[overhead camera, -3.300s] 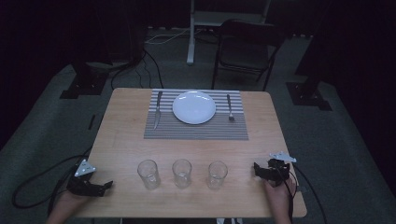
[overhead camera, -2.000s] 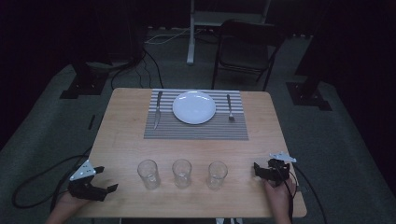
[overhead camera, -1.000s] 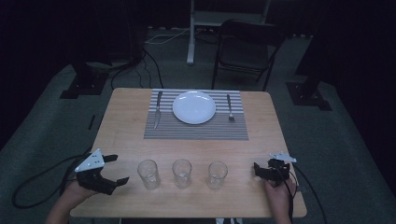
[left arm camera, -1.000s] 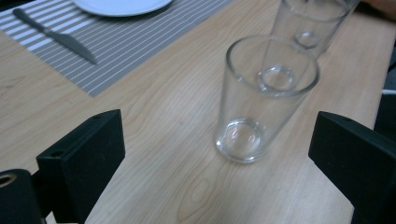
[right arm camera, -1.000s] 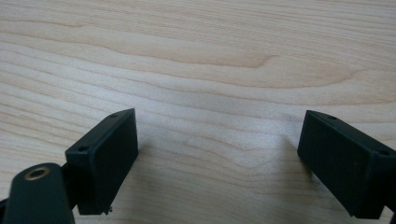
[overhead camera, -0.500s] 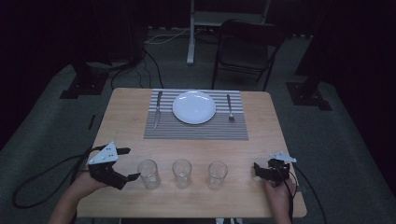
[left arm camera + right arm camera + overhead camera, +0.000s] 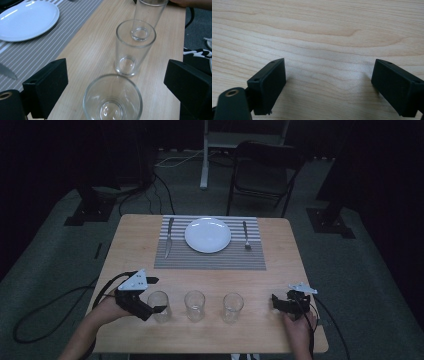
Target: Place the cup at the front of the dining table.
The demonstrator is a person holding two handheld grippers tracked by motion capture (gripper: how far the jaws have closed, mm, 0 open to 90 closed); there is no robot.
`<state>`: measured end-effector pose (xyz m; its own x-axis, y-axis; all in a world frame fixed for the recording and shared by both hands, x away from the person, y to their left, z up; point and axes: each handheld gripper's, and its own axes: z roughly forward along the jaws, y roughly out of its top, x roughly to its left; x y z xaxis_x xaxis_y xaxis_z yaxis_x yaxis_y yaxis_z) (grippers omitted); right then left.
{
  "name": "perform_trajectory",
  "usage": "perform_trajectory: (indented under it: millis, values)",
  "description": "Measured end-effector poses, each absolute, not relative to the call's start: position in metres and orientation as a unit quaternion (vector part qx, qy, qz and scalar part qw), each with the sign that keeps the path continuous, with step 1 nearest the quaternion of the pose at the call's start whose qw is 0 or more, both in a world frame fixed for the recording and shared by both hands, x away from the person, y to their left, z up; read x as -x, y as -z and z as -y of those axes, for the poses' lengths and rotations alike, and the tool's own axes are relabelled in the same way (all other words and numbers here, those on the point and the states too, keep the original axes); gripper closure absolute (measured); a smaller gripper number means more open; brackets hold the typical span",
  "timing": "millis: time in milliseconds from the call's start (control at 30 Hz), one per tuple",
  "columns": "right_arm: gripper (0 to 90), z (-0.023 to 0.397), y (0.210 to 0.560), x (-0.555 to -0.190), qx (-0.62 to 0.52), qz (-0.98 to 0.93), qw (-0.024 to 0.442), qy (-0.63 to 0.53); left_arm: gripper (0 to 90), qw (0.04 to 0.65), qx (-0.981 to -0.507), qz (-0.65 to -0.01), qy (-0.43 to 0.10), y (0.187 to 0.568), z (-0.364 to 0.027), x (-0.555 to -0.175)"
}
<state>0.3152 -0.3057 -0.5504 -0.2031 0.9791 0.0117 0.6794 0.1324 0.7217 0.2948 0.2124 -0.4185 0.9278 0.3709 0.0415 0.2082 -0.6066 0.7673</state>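
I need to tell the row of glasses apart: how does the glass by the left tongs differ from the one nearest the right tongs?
The left glass stands between the open left tongs, untouched; the right glass stands apart from the right tongs. The left glass ends the row at the knife's side, the right glass at the fork's. Both are clear, empty and upright.

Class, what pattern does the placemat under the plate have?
The placemat has thin grey and white stripes, clearest in the left gripper view.
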Motion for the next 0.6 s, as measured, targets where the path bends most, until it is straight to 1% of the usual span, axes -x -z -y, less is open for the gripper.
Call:
perform_trajectory:
  millis: [233,600]
  values:
    - [12.0,0.306,0.55,-0.315,-0.582,-0.712,0.244,-0.308,5.7,0.414,-0.894,-0.148,-0.09,0.414,-0.195,-0.301]
    - [12.0,0.306,0.55,-0.315,-0.582,-0.712,0.244,-0.308,5.7,0.396,-0.909,-0.108,-0.069,0.409,-0.151,-0.311]
